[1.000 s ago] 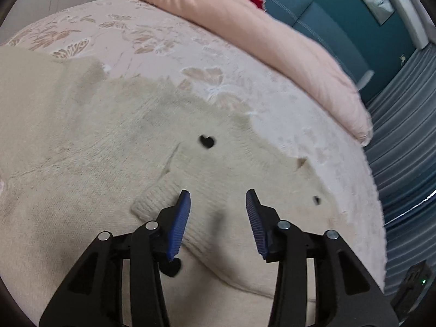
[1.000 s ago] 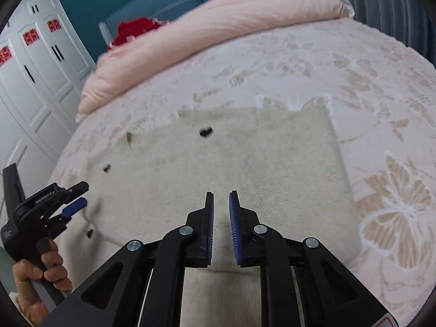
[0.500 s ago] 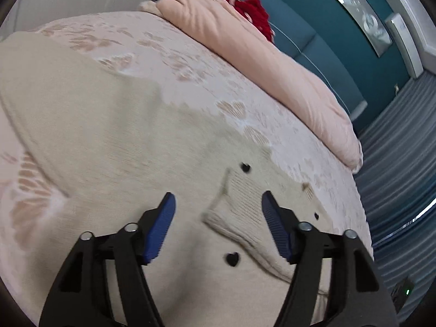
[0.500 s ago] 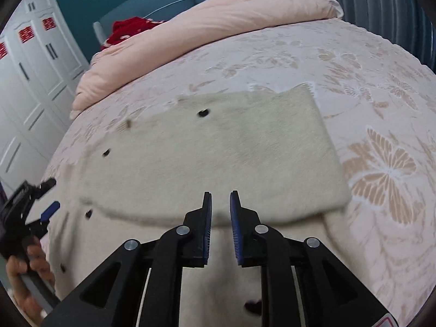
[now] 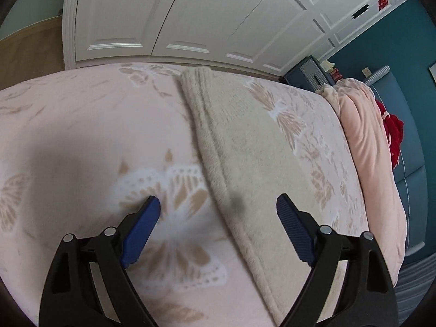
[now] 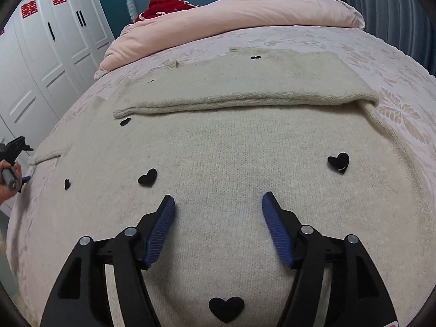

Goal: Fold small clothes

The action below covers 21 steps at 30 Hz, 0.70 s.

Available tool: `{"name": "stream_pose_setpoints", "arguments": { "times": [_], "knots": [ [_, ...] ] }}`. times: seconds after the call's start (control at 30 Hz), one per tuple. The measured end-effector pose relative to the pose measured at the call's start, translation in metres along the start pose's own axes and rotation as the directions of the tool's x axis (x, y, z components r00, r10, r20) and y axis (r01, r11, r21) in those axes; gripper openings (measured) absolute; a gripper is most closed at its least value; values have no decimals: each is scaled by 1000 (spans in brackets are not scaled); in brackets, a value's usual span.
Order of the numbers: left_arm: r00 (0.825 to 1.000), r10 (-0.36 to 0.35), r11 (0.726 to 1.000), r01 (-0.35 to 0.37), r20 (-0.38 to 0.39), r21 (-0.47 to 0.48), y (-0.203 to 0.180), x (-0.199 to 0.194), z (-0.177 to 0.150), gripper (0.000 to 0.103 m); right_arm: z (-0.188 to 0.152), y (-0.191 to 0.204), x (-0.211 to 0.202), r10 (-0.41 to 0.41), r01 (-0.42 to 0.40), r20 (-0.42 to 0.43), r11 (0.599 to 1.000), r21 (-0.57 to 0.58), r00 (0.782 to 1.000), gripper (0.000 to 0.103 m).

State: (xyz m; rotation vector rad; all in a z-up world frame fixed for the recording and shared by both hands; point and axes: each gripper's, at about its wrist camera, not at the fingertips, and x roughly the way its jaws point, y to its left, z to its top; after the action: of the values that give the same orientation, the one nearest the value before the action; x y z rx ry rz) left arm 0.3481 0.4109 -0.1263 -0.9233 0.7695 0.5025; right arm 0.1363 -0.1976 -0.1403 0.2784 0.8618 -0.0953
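Both grippers are spread wide and hold nothing. My right gripper (image 6: 218,204) hovers low over the middle of the cream sweater (image 6: 231,169), which lies flat on the pink bedspread (image 6: 395,62) with one part already folded across its far half. My left gripper (image 5: 218,207) points along the sweater's side edge, one finger over the butterfly print, the other over the knit. For a clean next fold, I judge I should pinch the near hem at matching points on each side, lift evenly, and lay it square against the folded band (image 6: 245,99), keeping the heart patches (image 6: 338,162) from bunching. The knit looks thick, so it may slump if gripped shallowly.
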Motion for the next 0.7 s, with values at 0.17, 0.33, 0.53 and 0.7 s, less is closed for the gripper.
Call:
{"name": "stream_pose_setpoints", "arguments": {
  "times": [0.17, 0.33, 0.53, 0.7],
  "knots": [
    [997, -44, 996, 49, -65, 77, -28, 10, 9, 8, -3, 5, 1, -3, 3, 3, 1000, -22, 1000, 72],
    [976, -218, 901, 200, 2, 385, -111, -61, -29, 6, -4, 2, 1, 28, -28, 8, 1000, -12, 1000, 76],
    [861, -448, 679, 503, -241, 535, -219, -130, -154, 7, -4, 0, 1, 42, -42, 12, 999, 1, 999, 76],
    [803, -348, 566, 592, -484, 574, -240, -116, -309, 11, -3, -5, -1, 80, -81, 17, 996, 31, 997, 77]
  ]
}}
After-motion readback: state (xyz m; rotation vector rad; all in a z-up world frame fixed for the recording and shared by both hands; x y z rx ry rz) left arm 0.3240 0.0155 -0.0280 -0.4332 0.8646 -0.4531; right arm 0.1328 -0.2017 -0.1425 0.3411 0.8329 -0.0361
